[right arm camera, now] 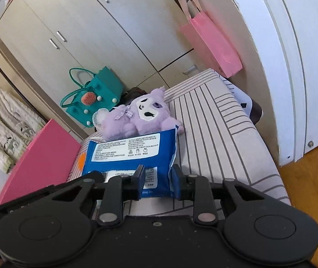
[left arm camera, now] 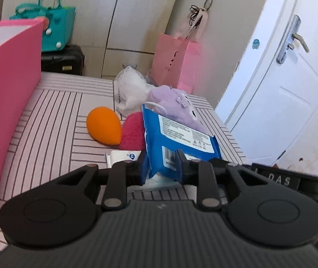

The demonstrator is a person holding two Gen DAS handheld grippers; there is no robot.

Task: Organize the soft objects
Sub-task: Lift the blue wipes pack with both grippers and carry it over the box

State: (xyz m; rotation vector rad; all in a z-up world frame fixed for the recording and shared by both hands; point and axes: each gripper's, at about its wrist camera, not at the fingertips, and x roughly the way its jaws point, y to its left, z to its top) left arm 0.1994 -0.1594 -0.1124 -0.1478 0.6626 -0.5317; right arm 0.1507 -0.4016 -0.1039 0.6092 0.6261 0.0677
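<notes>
A blue packet of wipes (left arm camera: 177,134) with a white label stands tilted on the striped cushion (left arm camera: 54,122). My left gripper (left arm camera: 161,167) is shut on its lower edge. In the right wrist view the same blue packet (right arm camera: 127,154) sits between the pads of my right gripper (right arm camera: 157,181), which is shut on its near corner. A purple plush toy (left arm camera: 174,102) lies just behind the packet, touching it, and in the right wrist view the plush (right arm camera: 143,114) shows its face. An orange egg-shaped sponge (left arm camera: 104,126) and a red fluffy pad (left arm camera: 133,131) lie left of the packet.
A tall pink box (left arm camera: 7,89) stands at the cushion's left side. A white mesh bundle (left arm camera: 130,87) and a small white sachet (left arm camera: 123,157) lie nearby. Behind are a pink paper bag (left arm camera: 177,62), a teal handbag (left arm camera: 54,29) on a black case (left arm camera: 62,60), and a white door (left arm camera: 282,89).
</notes>
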